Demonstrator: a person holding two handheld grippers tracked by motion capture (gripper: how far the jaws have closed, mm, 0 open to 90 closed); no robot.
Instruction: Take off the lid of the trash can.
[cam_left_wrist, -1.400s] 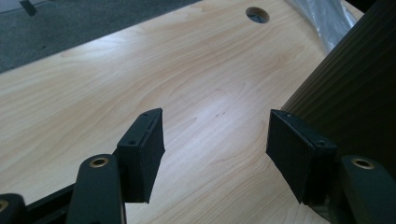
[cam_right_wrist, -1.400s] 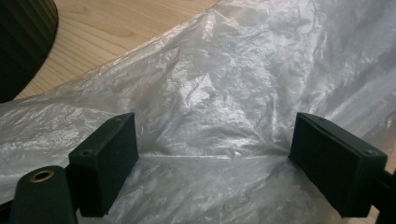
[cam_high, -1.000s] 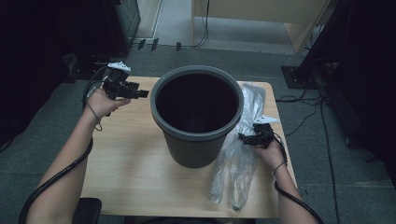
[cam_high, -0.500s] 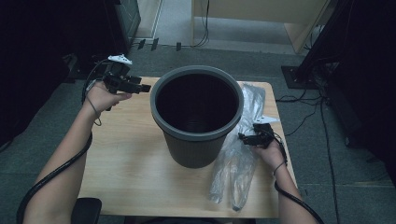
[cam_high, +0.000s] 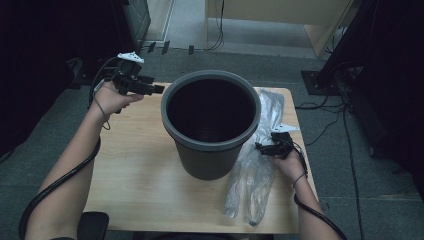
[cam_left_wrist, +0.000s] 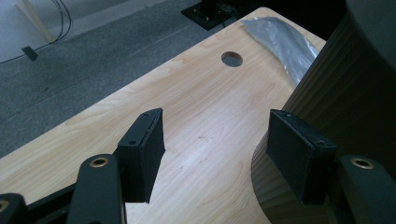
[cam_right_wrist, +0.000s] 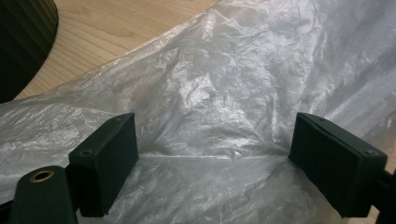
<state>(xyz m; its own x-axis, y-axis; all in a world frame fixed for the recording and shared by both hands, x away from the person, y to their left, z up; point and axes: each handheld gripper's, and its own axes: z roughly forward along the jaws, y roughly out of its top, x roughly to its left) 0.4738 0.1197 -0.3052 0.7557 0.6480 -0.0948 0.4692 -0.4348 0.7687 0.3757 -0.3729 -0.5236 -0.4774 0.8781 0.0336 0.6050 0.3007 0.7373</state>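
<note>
A dark grey ribbed bin (cam_high: 210, 125) stands upright and empty in the middle of the wooden table (cam_high: 135, 170). A clear plastic bag (cam_high: 252, 175) lies flat along the table's right side, beside the bin. My left gripper (cam_high: 159, 90) hovers above the table's far left corner, pointing at the bin's rim; its jaws stand open with nothing between them, the bin wall (cam_left_wrist: 345, 93) just past the right one. My right gripper (cam_high: 259, 147) rests low over the bag (cam_right_wrist: 224, 93), jaws open wide, the plastic spread between and under them without being pinched.
A round cable hole (cam_left_wrist: 232, 59) pierces the table near its far edge. Grey carpet (cam_high: 55, 130), cables and a pale cabinet base (cam_high: 280, 20) lie beyond the table. Dark curtains flank both sides. A black chair part (cam_high: 92, 225) sits at the near left edge.
My left gripper has risen a little and drifted away from the table's near side, still open. The right gripper and the bag have kept still.
</note>
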